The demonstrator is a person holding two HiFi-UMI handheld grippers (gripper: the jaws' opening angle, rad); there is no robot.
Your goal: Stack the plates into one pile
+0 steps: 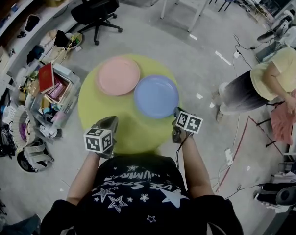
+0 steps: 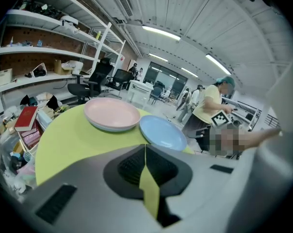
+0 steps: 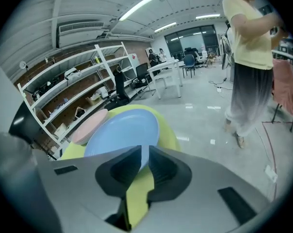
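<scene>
Right tool [image 3: 141, 150] barely parted beside glossy round blue plate [image 3: 121, 130]; left tool [image 2: 145, 148] closed.

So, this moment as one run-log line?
pink plate, blue plate: side by side | left gripper: jaws shut | right gripper: jaws barely apart

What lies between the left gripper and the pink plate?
Between left gripper and pink plate: only bare yellow-green table, shown in head and left gripper views.

A round pink plate [image 1: 118, 76] is being kept flat on the far left part of the round yellow-green table [image 1: 104, 119]. A round blue plate [image 1: 156, 96] is being kept flat just beside it, nearer the table's right edge.
</scene>
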